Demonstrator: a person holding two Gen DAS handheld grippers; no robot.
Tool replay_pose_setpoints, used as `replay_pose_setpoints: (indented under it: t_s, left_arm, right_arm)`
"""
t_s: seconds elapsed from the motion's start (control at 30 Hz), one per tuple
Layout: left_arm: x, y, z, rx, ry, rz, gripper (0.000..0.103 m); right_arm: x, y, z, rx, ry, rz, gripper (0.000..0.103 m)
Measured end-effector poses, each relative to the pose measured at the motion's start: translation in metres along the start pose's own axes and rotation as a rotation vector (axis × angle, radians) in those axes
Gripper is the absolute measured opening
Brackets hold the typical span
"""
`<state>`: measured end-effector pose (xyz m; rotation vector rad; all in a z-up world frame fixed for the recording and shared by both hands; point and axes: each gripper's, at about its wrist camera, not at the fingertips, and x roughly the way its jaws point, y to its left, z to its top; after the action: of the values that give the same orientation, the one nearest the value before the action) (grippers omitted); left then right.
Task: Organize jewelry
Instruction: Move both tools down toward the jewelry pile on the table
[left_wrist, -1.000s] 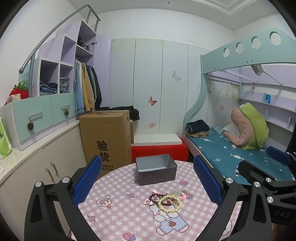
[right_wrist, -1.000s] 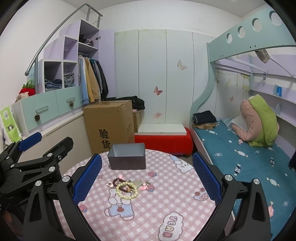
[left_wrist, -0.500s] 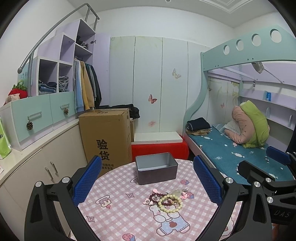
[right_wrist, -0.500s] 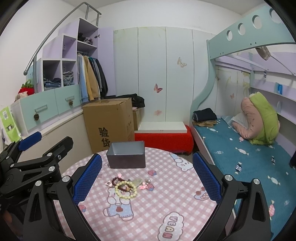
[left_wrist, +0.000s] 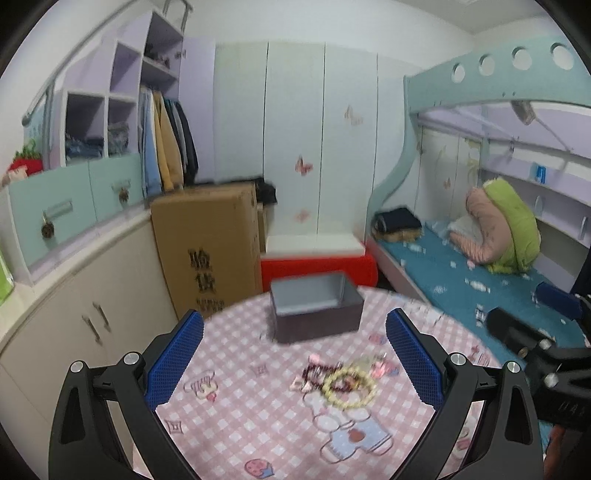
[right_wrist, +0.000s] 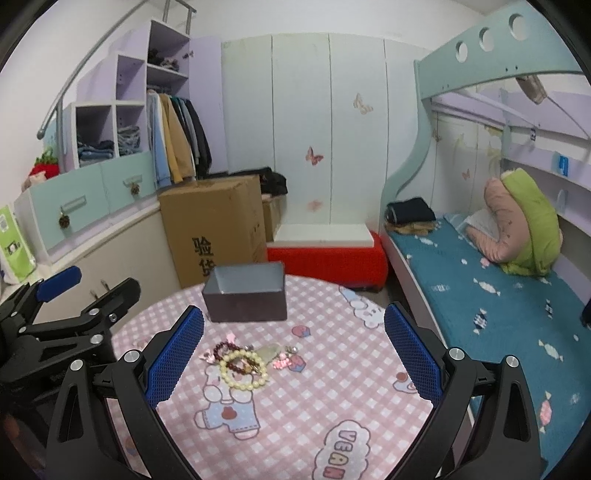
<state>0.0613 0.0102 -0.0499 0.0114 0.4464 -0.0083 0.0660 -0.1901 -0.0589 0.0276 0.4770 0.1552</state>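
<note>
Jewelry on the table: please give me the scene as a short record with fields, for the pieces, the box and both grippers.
surface: round table with pink checked cloth
jewelry: one small heap; cream bead bracelet on top, dark red bead bracelet and small pink pieces beside it
box: grey tin box, open top, behind the heap, apart from it; nothing seen inside
left gripper: jaws wide open, holds nothing, above the table, facing the heap
right gripper: jaws wide open, holds nothing, above the table
task state: no piece in the box yet

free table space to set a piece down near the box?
Bare cloth right of the grey box, out to the table edge, and in front of the jewelry pile toward the VEGAN print. Crowded: the pile itself, just in front of the box.
</note>
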Motion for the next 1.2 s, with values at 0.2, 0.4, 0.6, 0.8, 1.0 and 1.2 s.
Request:
replay_pose_setpoints:
  t_s: [0.2, 0.4, 0.6, 0.8, 1.0, 1.2]
  left_arm:
    - [0.052, 0.029, -0.026, -0.073, 0.189, 0.006, 0.096]
    - [0.096, 0.027, -0.064, -0.047, 0.373, 0.000, 0.096]
    - [0.123, 0.020, -0.084, 0.000, 0.453, 0.018, 0.096]
    - [0.149, 0.025, -0.083, -0.016, 0.496, 0.041, 0.096]
    - [0.176, 0.014, -0.087, 0.061, 0.526, 0.046, 0.096]
    - [0.188, 0.019, -0.079, 0.044, 0.524, 0.013, 0.081]
  right_arm:
    - [0.048, -0.012, -0.019, 0.016, 0.117, -0.019, 0.095]
    - [0.090, -0.019, -0.046, 0.020, 0.238, -0.022, 0.095]
    - [0.116, -0.026, -0.067, 0.028, 0.310, -0.013, 0.095]
    - [0.137, -0.025, -0.079, 0.032, 0.369, 0.012, 0.095]
    - [0.152, -0.024, -0.086, 0.033, 0.405, 0.022, 0.095]
    - [0.162, -0.023, -0.086, 0.034, 0.418, 0.042, 0.095]
